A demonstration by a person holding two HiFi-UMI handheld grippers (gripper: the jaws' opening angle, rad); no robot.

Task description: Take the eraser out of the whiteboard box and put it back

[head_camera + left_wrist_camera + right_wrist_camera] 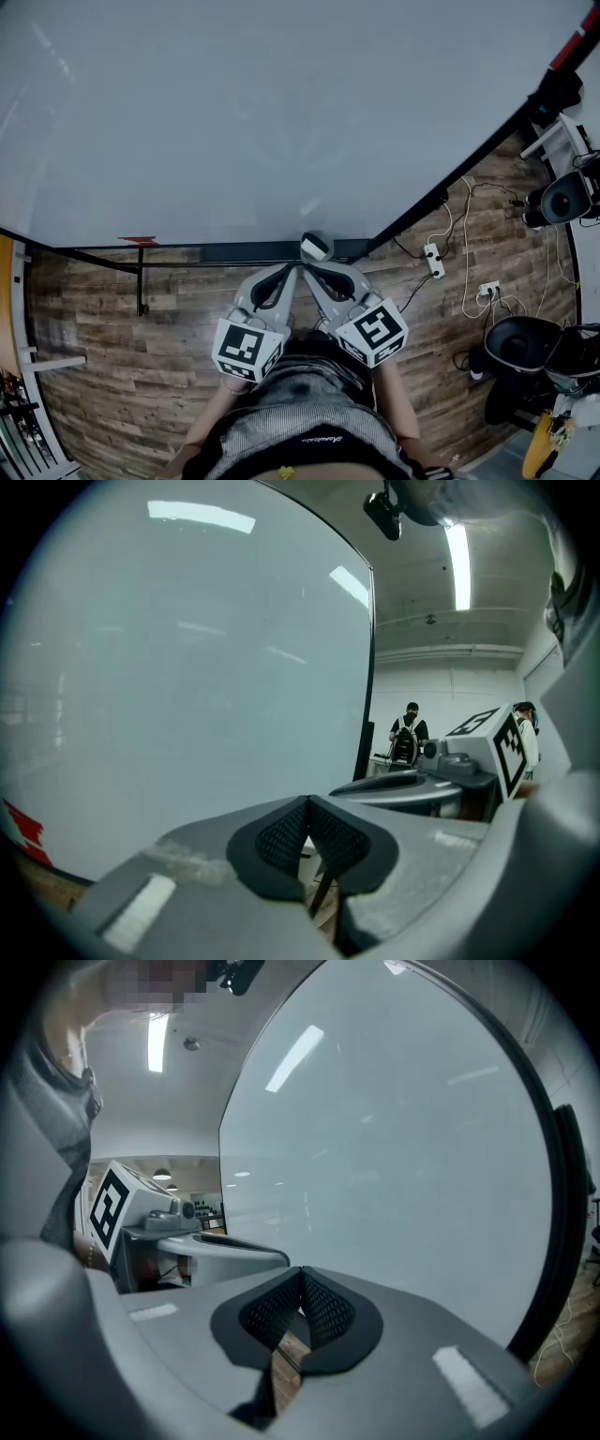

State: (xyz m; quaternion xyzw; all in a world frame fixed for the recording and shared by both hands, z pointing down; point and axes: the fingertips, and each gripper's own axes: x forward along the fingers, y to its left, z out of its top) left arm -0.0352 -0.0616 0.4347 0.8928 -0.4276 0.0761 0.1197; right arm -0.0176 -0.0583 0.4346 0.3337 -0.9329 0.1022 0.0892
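- Left gripper (289, 274) is up in front of the whiteboard (281, 112), jaws closed pad against pad, nothing between them; only a sliver of wood floor (122, 319) shows through the gap behind the pads (281, 836).
- Right gripper (311, 274) is right alongside it, jaws pressed together too and just as empty.
- From the head view the two sets of tips nearly meet, aimed at the lower edge of the board.
- The eraser (316, 246), pale with a dark side, sits on the dark box (248, 252) running along the bottom of the whiteboard, towards its right end.
- It is just beyond the right gripper's tips, and neither gripper has hold of it.
- Each gripper view catches its neighbour: the right gripper (469, 761) shows in the left gripper view and the left gripper (178, 1232) in the right gripper view, cubes and all.
- A power strip (433, 260) with trailing cables lies on the floor to the right.
- Far back in the room stands a person (406, 735).
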